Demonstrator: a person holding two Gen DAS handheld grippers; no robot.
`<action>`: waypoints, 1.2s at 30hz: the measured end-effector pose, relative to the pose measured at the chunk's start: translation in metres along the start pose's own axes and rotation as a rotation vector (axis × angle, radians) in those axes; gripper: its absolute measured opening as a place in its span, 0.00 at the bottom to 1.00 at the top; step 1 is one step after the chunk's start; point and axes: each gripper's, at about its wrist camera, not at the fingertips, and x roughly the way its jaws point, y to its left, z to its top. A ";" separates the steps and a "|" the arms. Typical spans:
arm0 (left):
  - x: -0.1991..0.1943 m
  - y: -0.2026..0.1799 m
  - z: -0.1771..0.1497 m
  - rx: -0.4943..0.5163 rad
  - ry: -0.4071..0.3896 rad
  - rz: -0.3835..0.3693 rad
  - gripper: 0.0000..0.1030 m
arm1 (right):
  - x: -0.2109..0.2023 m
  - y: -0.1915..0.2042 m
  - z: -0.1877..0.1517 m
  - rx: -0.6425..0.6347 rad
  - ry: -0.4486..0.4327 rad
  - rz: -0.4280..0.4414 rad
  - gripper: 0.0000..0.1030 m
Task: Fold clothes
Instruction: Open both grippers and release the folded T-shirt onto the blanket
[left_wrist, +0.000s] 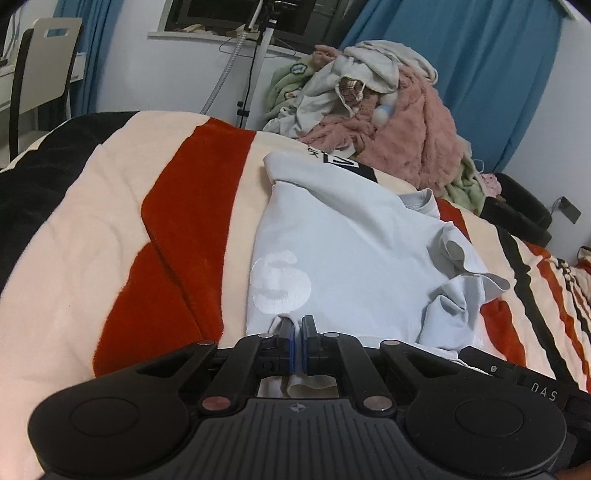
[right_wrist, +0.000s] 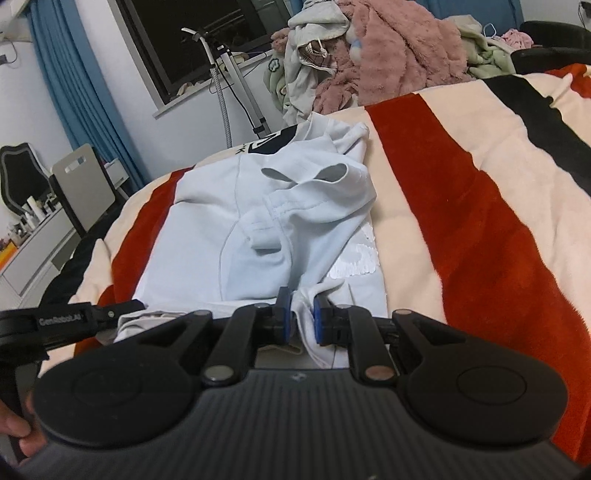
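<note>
A pale blue T-shirt (left_wrist: 351, 240) lies partly folded on the striped blanket, with a white embroidered patch and a black printed band at its far end. It also shows in the right wrist view (right_wrist: 236, 229), sleeve bunched on top. My left gripper (left_wrist: 297, 325) is shut on the shirt's near hem. My right gripper (right_wrist: 302, 306) is shut on a bunched fold of the near hem, its jaws held slightly apart by the cloth. The left gripper's body (right_wrist: 74, 317) shows at the left edge of the right wrist view.
The bed blanket (left_wrist: 110, 240) has cream, red and black stripes. A pile of unfolded clothes (left_wrist: 388, 118) with a pink fleece sits at the far end. A stand (left_wrist: 255, 74), chair (left_wrist: 33, 74), window and blue curtains lie beyond the bed.
</note>
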 end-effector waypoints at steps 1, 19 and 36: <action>-0.006 -0.001 0.000 0.009 -0.004 0.001 0.08 | -0.002 0.002 0.001 -0.011 0.003 -0.004 0.18; -0.176 -0.043 -0.026 0.210 -0.209 -0.045 0.84 | -0.143 0.045 -0.007 -0.156 -0.205 -0.032 0.90; -0.203 -0.034 -0.058 0.110 -0.158 -0.061 0.86 | -0.178 0.049 -0.031 -0.122 -0.231 -0.080 0.90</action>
